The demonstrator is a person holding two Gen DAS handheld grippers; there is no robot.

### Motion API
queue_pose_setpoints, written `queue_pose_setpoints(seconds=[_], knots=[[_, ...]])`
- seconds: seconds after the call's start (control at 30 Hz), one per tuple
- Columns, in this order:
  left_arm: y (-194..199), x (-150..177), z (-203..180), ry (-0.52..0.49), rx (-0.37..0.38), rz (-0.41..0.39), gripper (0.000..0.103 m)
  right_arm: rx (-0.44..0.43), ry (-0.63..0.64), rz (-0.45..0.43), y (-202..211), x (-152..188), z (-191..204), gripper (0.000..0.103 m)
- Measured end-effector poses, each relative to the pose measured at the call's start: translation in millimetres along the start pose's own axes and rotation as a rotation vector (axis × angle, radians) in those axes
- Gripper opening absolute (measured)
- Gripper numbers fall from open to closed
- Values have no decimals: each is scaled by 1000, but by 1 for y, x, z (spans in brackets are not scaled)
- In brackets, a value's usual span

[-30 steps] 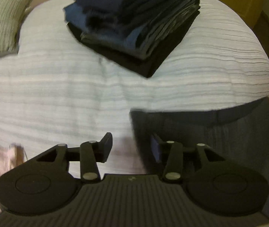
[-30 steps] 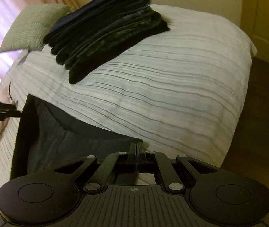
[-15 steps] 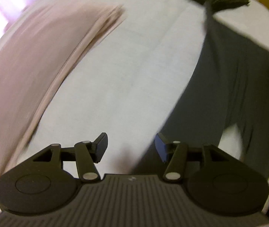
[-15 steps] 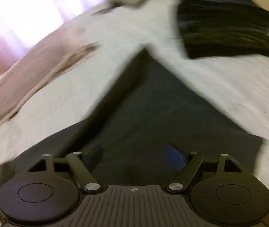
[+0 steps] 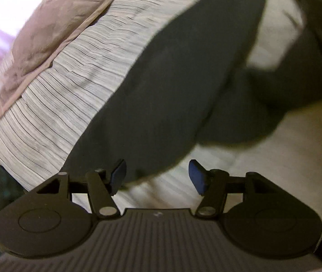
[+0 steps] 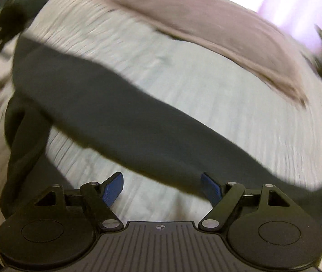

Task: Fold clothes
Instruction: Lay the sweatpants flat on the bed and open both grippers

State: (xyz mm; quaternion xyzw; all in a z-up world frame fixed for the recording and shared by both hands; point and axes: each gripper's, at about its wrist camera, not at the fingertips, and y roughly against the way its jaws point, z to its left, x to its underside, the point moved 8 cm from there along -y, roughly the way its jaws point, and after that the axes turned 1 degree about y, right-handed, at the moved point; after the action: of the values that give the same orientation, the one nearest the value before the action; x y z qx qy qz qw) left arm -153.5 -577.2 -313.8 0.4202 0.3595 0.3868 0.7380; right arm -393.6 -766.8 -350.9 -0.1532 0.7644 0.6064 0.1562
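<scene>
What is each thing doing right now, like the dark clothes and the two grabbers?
dark garment: spread out unfolded on the bed, not gripped.
pinkish cloth: lying crumpled, untouched.
striped bedspread: covering the bed.
left gripper: open, just been opening, empty.
right gripper: open, empty.

The left gripper (image 5: 157, 176) points steeply downward, its blue-padded jaws apart after just opening further, with nothing pinched between the pads. The right gripper (image 6: 163, 189) also tilts steeply down, its jaws spread wide and holding nothing, having just been opening. No hand or sleeve shows in either view.
</scene>
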Motion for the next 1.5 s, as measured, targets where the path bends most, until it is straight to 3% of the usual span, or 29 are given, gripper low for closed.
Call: queue_pose_setpoints(seconds=[0.2, 0.37, 0.4, 0.47, 0.5, 0.57, 0.6, 0.63, 0.7, 0.83, 0.93, 0.97, 1.0, 1.03, 1.1, 1.17, 1.23, 1.3, 1.37, 1.5], knots=[[-27, 8, -11, -132, -119, -104, 56, 82, 352, 39, -43, 3, 29, 78], [-37, 5, -14, -119, -144, -138, 56, 104, 433, 25, -62, 3, 28, 76], [-35, 5, -15, -103, -137, -143, 56, 107, 429, 21, -63, 2, 26, 54], [-31, 4, -16, -85, -122, -149, 58, 105, 405, 33, -63, -2, 21, 23], [-32, 3, -16, -86, -126, -145, 59, 101, 386, 32, -60, -4, 18, 13], [-34, 2, -15, -78, -134, -128, 58, 82, 356, 33, -48, -10, 11, 7], [-34, 1, -12, -59, -136, -115, 47, 73, 342, 30, -39, -16, 9, 7], [-33, 0, -9, -39, -134, -104, 29, 63, 327, 25, -29, -25, 7, 7], [-22, -3, 4, 9, -111, -92, 16, 57, 297, 4, -8, -45, -4, 6], [23, -21, 54, 97, -51, -91, 11, 90, 246, -91, 28, -97, -45, 6], [43, -45, 110, 171, -28, -91, 11, 155, 215, -144, 11, -137, -79, 8], [43, -54, 130, 187, -51, -98, 11, 176, 203, -159, 4, -150, -90, 28], [42, -64, 151, 211, -95, -111, 13, 202, 184, -177, -3, -160, -100, 57], [38, -72, 171, 246, -137, -119, 18, 222, 160, -200, -6, -166, -107, 66], [31, -83, 200, 307, -190, -123, 35, 223, 105, -217, -7, -166, -113, 66], [31, -86, 207, 326, -220, -131, 37, 200, 54, -193, -7, -147, -109, 66], [33, -84, 193, 327, -196, -150, 52, 170, 5, -147, -10, -121, -100, 67], [29, -76, 169, 337, -115, -152, 65, 124, -52, -73, -14, -86, -87, 67], [12, -62, 146, 339, -49, -109, 66, 71, -116, -6, -16, -52, -68, 67], [-20, -26, 113, 370, 2, -3, 66, -25, -130, 71, -9, -3, -15, 67]])
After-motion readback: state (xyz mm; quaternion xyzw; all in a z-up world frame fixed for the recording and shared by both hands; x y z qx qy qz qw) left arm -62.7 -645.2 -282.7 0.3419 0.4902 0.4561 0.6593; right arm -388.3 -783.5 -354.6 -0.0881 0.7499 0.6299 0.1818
